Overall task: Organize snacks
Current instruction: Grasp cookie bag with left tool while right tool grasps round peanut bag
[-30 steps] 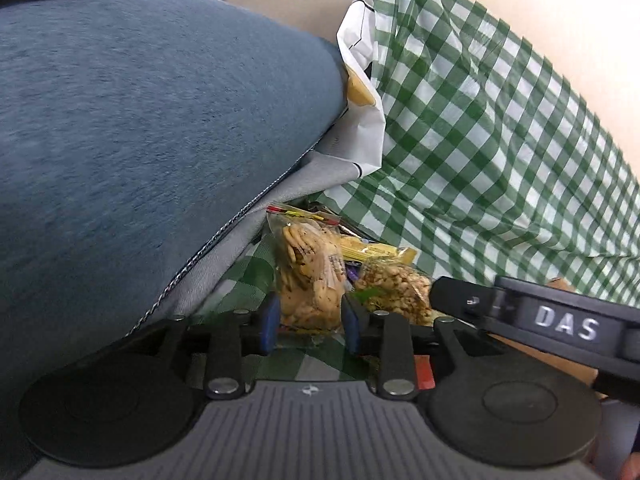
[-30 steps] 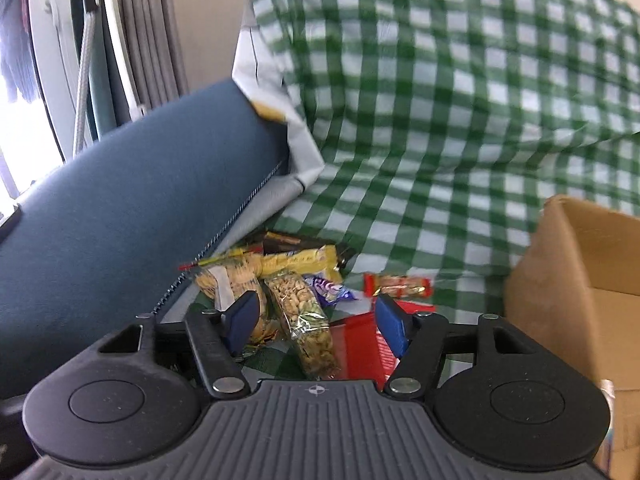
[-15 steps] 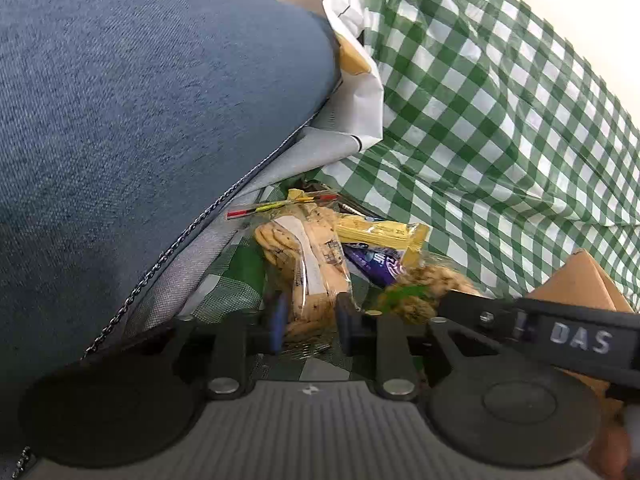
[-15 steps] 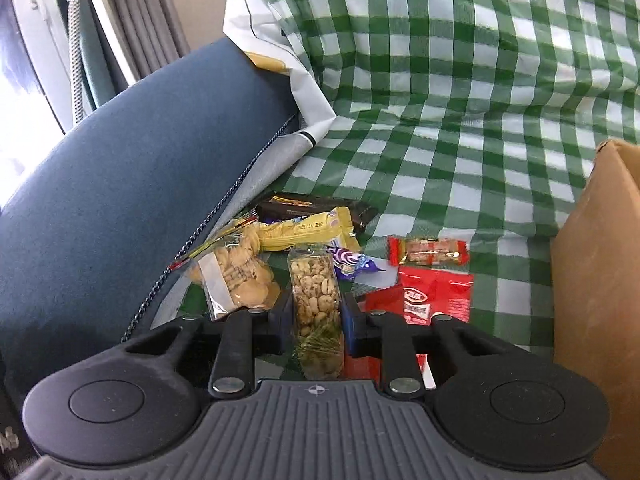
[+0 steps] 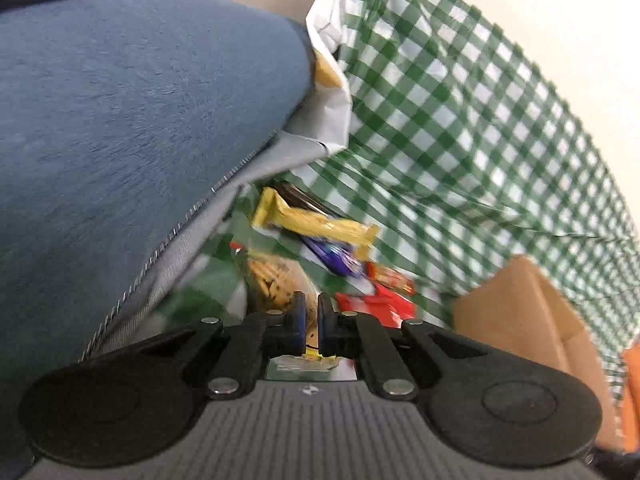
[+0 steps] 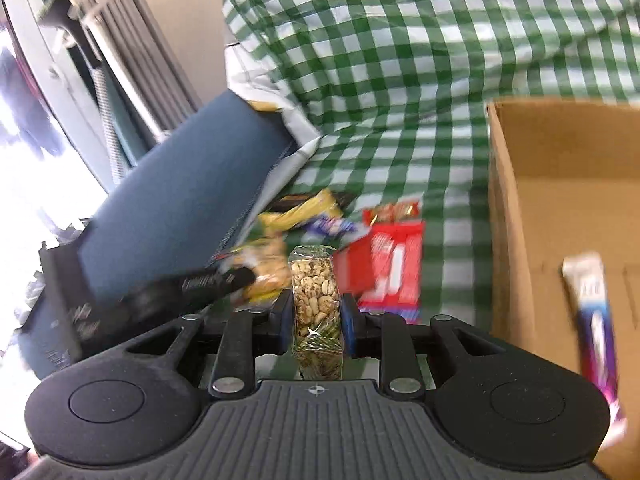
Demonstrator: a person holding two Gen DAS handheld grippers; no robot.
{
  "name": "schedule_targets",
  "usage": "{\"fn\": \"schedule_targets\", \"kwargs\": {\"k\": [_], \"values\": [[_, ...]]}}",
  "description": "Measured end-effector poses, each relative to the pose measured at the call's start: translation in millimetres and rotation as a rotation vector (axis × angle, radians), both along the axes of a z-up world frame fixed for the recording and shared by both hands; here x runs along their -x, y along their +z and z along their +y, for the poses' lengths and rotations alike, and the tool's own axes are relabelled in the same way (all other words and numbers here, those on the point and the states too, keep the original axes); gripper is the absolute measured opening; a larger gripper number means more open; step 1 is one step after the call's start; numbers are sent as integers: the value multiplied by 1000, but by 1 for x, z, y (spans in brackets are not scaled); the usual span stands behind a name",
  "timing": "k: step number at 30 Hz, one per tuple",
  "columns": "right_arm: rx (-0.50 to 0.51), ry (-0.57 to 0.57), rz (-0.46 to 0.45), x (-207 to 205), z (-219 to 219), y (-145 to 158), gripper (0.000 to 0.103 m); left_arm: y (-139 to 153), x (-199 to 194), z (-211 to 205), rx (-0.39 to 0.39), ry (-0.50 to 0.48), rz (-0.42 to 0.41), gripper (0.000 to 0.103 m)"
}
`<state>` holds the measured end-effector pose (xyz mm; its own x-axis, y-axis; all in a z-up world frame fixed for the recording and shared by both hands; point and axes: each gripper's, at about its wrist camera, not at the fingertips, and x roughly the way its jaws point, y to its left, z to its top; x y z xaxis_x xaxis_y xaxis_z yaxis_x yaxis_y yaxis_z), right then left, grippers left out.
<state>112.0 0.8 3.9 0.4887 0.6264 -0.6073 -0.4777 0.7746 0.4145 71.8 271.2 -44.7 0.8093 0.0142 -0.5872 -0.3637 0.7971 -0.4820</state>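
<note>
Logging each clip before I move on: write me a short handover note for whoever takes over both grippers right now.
Right gripper: fingers shut on the peanut packet.
Left gripper: fingers nearly together, pinching the clear edge of the cookie packet.
Cardboard box sits on the right and holds one purple bar.
On the checked cloth: yellow bar, purple wrapper, red packet, small red bar.
Left to do: box both held packets, probably, then the rest.

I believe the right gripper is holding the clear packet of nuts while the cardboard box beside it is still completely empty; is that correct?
Not quite: the cardboard box already holds a purple-and-white wrapped bar, as the right wrist view shows. The right gripper is indeed shut on the clear packet of nuts.
</note>
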Motion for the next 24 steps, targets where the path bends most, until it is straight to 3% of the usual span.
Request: {"fn": "schedule_targets", "kwargs": {"k": [6,9,11,15,24], "values": [[-123,85,76,32,-6,-13,26,25,53,-12,50,-63,-11,0],[-138,106,131,38,-8,-26,26,26,62,-19,22,-89,67,0],[-100,112,123,43,-8,-34,26,21,63,-21,19,-75,122,0],[-4,100,79,48,0,-44,26,13,58,-18,50,-37,157,0],[158,93,-61,58,14,-48,33,4,59,-5,125,7,177,8]]}}
